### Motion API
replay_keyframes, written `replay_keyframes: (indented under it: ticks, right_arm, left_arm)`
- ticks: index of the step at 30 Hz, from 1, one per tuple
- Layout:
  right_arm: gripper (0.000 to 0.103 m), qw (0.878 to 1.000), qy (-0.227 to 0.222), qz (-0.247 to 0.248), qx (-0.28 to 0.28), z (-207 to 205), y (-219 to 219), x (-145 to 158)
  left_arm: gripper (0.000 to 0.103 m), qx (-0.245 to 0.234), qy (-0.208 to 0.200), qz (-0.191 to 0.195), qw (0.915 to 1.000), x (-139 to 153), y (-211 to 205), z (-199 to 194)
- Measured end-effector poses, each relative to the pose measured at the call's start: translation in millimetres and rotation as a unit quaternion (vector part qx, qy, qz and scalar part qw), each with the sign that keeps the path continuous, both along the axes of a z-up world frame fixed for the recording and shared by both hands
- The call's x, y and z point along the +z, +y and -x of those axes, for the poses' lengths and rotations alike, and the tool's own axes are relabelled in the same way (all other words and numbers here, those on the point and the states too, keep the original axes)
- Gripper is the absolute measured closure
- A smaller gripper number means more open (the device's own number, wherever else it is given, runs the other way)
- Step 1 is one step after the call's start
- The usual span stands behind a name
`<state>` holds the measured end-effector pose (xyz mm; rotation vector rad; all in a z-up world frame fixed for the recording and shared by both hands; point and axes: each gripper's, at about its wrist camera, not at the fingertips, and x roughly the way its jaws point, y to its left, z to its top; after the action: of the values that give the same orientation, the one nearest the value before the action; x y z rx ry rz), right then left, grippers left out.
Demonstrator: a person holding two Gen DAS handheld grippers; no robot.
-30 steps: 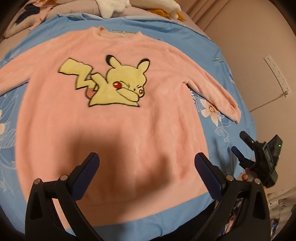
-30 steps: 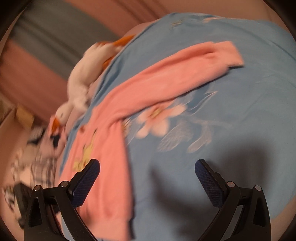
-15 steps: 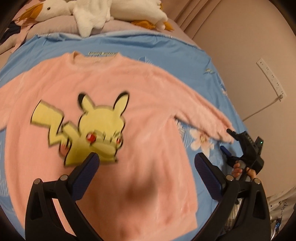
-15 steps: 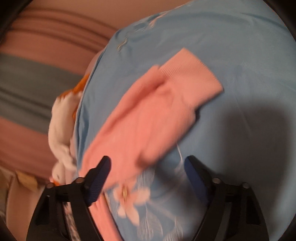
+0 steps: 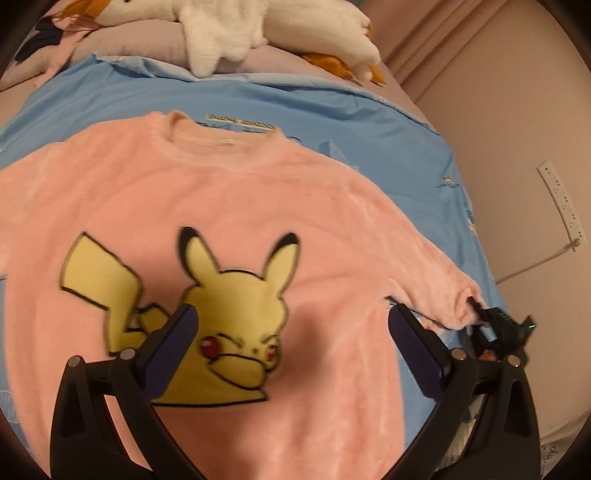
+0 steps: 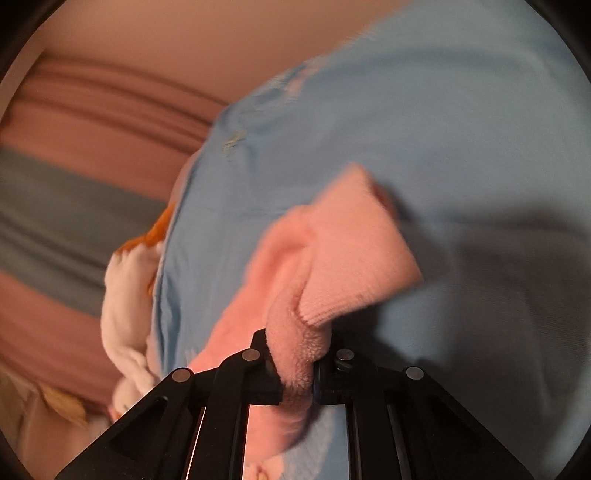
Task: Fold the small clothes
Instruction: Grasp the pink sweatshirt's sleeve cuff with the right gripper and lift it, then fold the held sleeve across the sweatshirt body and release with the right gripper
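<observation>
**Right tongs pinched the sleeve**

The pink sweater (image 5: 236,206) lay flat, front up, on the blue sheet (image 5: 332,107) of the bed. The left tongs (image 5: 291,354) hung wide apart above its yellow print. The right tongs (image 6: 295,373) were clamped on the sleeve (image 6: 332,258) near its cuff. A plush goose (image 5: 266,29) lay beyond the collar.

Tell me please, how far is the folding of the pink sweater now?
Done: the pink sweater lies spread flat, face up, on the blue sheet. In hand: the right gripper is shut on the sleeve near its cuff, while the left gripper hangs open over the sweater's front. Left: no fold shows yet, so both sleeves and the body remain.
</observation>
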<state>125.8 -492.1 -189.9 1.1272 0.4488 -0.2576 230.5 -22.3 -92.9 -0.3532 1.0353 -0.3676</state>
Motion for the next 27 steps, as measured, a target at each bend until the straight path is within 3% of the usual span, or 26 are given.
replay_keyframes:
  ticks: [4, 7, 11, 16, 17, 20, 22, 25, 26, 27]
  right_arm:
    - [0.091, 0.992, -0.025, 0.103, 0.066, -16, 41, 57]
    - [0.091, 0.976, -0.049, 0.165, 0.134, -33, 87, 99]
    - [0.091, 0.944, -0.061, 0.249, 0.21, -53, 160, 141]
    - [0.091, 0.883, -0.061, 0.363, 0.292, -79, 266, 162]
    - [0.092, 0.867, -0.059, 0.383, 0.314, -85, 295, 160]
    - [0.092, 0.834, -0.051, 0.419, 0.356, -100, 344, 146]
    - [0.092, 0.803, -0.033, 0.462, 0.375, -114, 380, 134]
    - [0.092, 0.748, -0.008, 0.529, 0.401, -118, 432, 110]
    - [0.092, 0.723, 0.0, 0.56, 0.405, -118, 451, 98]
    - [0.092, 0.709, 0.003, 0.575, 0.409, -119, 463, 94]
  left_arm:
    - [0.001, 0.019, 0.0, 0.008, 0.9998, 1, 24, 4]
    - [0.001, 0.034, 0.004, 0.024, 0.9991, 2, 43, 6]
    - [0.001, 0.063, 0.003, 0.036, 0.9974, 6, 73, 14]
    - [0.001, 0.102, -0.003, 0.048, 0.9936, 11, 119, 29]
    - [0.001, 0.109, -0.005, 0.049, 0.9929, 12, 128, 32]
    - [0.001, 0.134, -0.006, 0.058, 0.9893, 9, 160, 41]
    - [0.001, 0.154, -0.002, 0.062, 0.9861, 4, 182, 46]
    - [0.001, 0.172, 0.006, 0.062, 0.9831, -2, 202, 52]
    - [0.001, 0.175, 0.009, 0.062, 0.9825, -4, 206, 53]
    - [0.001, 0.177, 0.011, 0.062, 0.9822, -6, 210, 54]
